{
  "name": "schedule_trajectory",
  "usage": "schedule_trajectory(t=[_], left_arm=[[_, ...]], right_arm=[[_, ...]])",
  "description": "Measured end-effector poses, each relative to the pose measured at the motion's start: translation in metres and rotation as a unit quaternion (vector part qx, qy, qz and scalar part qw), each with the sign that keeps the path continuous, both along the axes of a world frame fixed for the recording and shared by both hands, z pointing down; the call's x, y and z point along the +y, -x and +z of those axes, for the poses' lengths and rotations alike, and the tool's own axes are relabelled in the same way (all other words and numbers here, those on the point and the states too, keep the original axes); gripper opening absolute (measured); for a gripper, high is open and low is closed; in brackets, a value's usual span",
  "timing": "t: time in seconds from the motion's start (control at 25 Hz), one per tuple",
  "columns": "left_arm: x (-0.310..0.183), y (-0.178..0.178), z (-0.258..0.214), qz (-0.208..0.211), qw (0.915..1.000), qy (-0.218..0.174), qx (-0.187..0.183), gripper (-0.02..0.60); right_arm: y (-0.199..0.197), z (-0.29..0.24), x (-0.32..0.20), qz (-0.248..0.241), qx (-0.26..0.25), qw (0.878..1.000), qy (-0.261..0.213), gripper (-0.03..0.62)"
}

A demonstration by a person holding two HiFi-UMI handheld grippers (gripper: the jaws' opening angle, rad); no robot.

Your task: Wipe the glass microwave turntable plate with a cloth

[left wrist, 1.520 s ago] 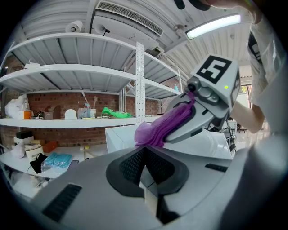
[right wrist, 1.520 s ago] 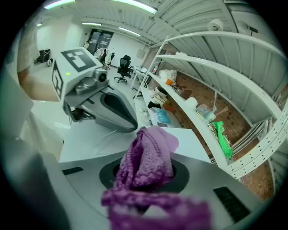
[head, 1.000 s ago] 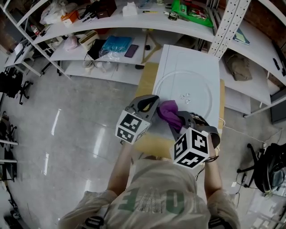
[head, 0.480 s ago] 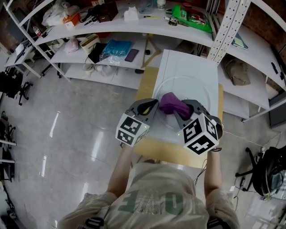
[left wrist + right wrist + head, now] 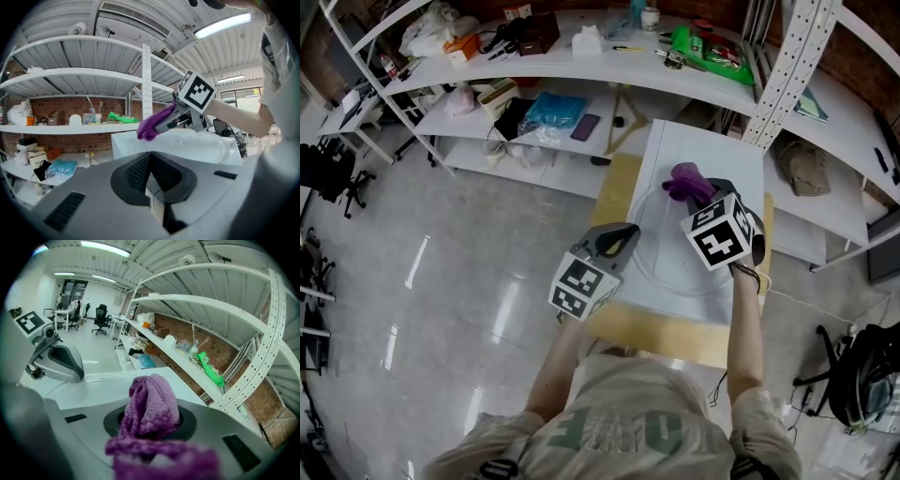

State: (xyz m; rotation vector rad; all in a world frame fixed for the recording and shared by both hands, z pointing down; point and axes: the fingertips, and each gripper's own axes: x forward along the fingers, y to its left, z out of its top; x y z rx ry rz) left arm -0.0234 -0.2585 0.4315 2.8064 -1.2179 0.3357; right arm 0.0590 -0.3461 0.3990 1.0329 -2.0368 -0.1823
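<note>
While the right gripper [image 5: 699,193] is clamped shut on the purple cloth [image 5: 682,178], the glass turntable plate [image 5: 675,255] lies flat on the white desk [image 5: 703,141] directly below it. The cloth sticks out beyond the gripper's tips and sits over the far part of the plate, close to the far rim; whether it presses on the glass cannot be told. In the right gripper view the cloth [image 5: 151,411] fills the gap between the jaws and bunches in front of them, with the curved plate rim [image 5: 93,379] running past on the left.

The left gripper [image 5: 622,236] is at the near left edge of the plate, well apart from the cloth. Its jaws are closed together with nothing between them, as the left gripper view shows [image 5: 152,180]. From there the plate [image 5: 201,146] spreads out just beyond the tips, and the cloth [image 5: 151,125] hangs at its far side.
</note>
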Motion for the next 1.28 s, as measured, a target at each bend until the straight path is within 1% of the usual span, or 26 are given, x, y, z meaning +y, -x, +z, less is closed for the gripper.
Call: schedule_trajectory(t=[0.12, 0.28, 0.64, 0.84, 1.04, 1.28], left_arm=[[0.0, 0.0, 0.0, 0.0, 1.0, -0.001, -0.001, 0.002], [0.0, 0.001, -0.001, 0.0, 1.0, -0.001, -0.002, 0.002], [-0.001, 0.006, 0.002, -0.013, 0.9999, -0.003, -0.011, 0.002], [-0.003, 0.007, 0.003, -0.022, 0.9995, -0.002, -0.021, 0.002], [-0.003, 0.009, 0.003, -0.025, 0.9994, -0.003, -0.024, 0.002], [-0.005, 0.007, 0.002, -0.026, 0.9994, -0.003, -0.023, 0.002]], right_arm=[[0.001, 0.01, -0.001, -0.003, 0.018, 1.0, 0.008, 0.049], [0.005, 0.012, 0.007, -0.015, 0.027, 0.999, 0.015, 0.049], [0.007, 0.018, 0.059, -0.038, 0.039, 0.998, 0.02, 0.049], [0.017, 0.02, 0.112, -0.076, 0.045, 0.996, 0.029, 0.049], [0.033, 0.022, 0.16, -0.12, 0.05, 0.991, 0.043, 0.049], [0.041, 0.023, 0.189, -0.15, 0.046, 0.986, 0.058, 0.049]])
